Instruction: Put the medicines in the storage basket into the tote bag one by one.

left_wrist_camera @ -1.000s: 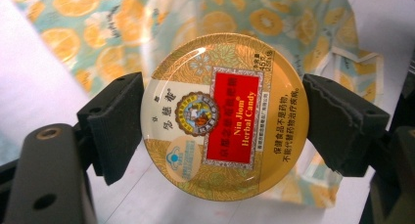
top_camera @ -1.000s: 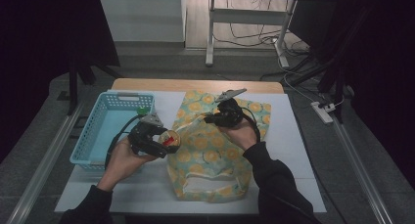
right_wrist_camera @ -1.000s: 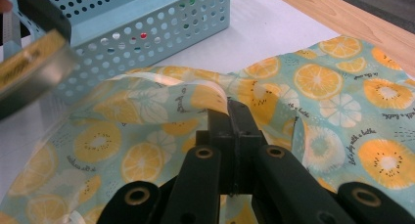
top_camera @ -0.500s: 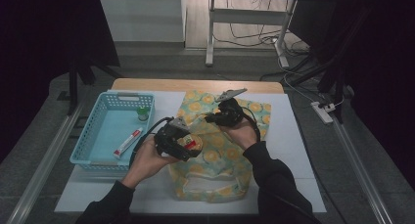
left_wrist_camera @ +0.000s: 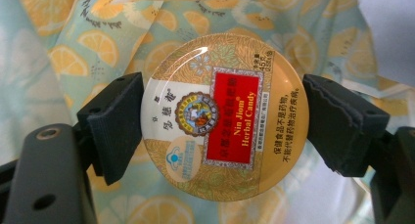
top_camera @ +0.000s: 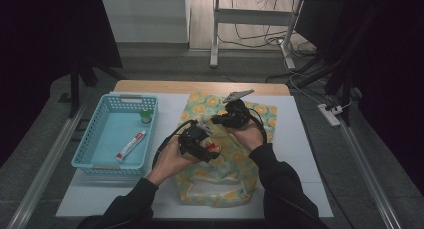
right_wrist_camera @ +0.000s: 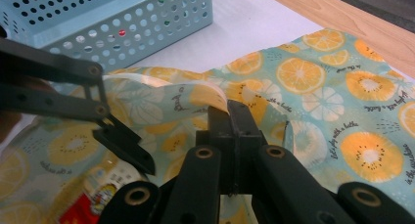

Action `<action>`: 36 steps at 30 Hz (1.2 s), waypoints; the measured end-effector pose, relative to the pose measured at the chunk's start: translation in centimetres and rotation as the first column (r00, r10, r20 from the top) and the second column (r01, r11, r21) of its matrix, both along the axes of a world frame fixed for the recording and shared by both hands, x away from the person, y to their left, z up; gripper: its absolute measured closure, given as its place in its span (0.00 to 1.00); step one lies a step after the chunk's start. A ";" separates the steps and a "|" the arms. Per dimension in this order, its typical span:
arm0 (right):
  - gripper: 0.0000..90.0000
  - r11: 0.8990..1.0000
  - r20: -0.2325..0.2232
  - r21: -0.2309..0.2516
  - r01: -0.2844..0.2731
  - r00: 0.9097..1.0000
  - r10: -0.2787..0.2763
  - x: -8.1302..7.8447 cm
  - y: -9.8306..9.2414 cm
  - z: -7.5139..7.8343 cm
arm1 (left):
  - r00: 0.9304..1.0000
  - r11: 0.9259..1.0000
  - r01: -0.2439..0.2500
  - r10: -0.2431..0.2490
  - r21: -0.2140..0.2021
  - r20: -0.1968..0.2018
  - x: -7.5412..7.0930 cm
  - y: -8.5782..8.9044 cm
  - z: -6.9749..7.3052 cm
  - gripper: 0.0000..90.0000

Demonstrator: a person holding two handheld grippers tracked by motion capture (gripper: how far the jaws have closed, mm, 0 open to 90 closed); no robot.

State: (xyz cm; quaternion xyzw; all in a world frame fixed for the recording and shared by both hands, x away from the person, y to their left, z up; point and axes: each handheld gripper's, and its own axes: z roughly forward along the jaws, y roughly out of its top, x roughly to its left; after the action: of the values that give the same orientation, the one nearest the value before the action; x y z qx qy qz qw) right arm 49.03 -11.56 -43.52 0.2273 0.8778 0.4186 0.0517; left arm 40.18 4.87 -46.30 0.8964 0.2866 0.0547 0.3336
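White tabletop (top_camera: 300,154): left gripper (top_camera: 200,141), jaws wide and clamped on the round candy tin (left_wrist_camera: 225,116), has moved right from beside the blue basket (top_camera: 117,134) to over the lemon-print bag (top_camera: 227,189). Right gripper (top_camera: 232,114) unchanged, jaws shut pinching the bag's rim open. Tin looks ready to drop in.

High view dim, dark surround; glare on candy tin (left_wrist_camera: 224,117) lid; close tongs soft-focused.

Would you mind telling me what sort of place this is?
Probably a lab or recording workspace: a white-topped table on dark flooring, cables trailing behind a desk frame, and a power strip on the floor.
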 end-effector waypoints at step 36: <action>1.00 0.999 0.027 -0.045 0.019 0.999 -0.018 0.8 0.3 -1.5 | 0.999 0.990 -0.034 0.028 0.134 0.046 2.9 -2.6 -5.4 0.21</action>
State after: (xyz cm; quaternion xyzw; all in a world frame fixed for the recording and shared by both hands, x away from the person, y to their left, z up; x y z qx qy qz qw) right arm 49.84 -11.25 -44.99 0.2284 0.8841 0.4012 0.0724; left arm 43.05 2.23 -51.66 0.9110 0.2886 0.0988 0.2777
